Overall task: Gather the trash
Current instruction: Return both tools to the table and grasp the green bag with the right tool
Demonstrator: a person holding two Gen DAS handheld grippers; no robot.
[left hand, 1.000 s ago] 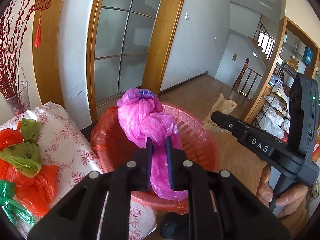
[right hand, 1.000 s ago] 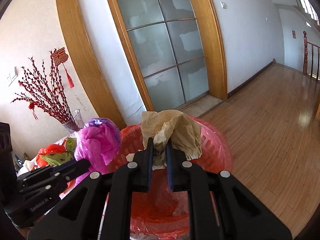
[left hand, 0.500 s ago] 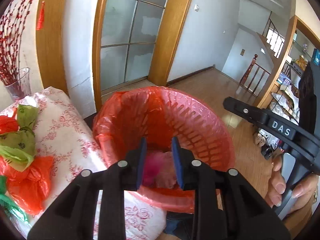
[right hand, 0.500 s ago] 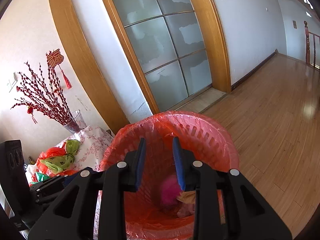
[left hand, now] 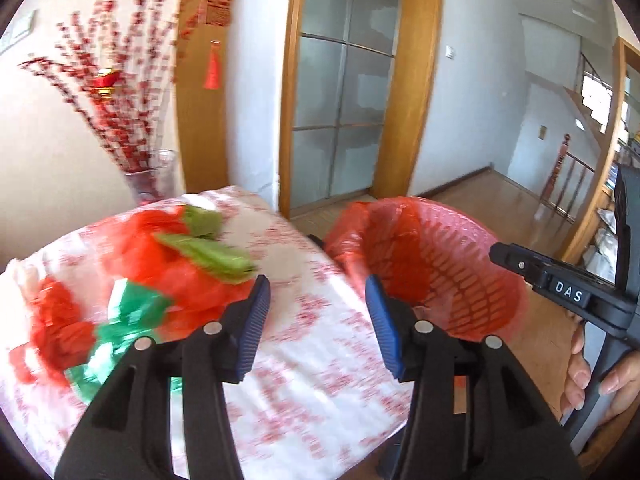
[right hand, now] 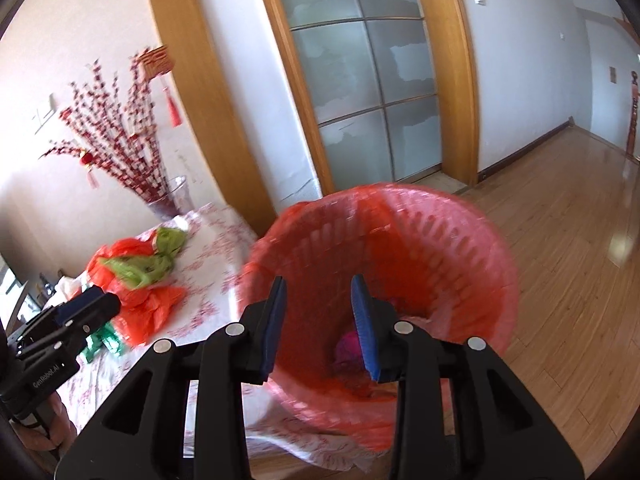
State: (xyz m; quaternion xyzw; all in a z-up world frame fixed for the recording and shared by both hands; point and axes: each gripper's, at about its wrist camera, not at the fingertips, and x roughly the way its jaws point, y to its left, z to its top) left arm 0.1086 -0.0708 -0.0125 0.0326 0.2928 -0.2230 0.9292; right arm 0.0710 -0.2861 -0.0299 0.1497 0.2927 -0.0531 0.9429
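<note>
A red slatted trash basket lined with a red bag stands beside a table with a floral cloth. A pink bag lies at the basket's bottom. On the cloth lie crumpled red, light green and dark green plastic bags; they also show in the right wrist view. My left gripper is open and empty above the cloth, right of the bags. My right gripper is open and empty over the basket's near rim.
A glass vase with red blossom branches stands at the table's far edge by the wall. A wood-framed frosted glass door is behind the basket. Wooden floor stretches to the right. A stair railing stands far right.
Both grippers opened and dropped the pink bag and the brown paper into the basket. The left gripper then swung left over the table; the right drew back a little.
</note>
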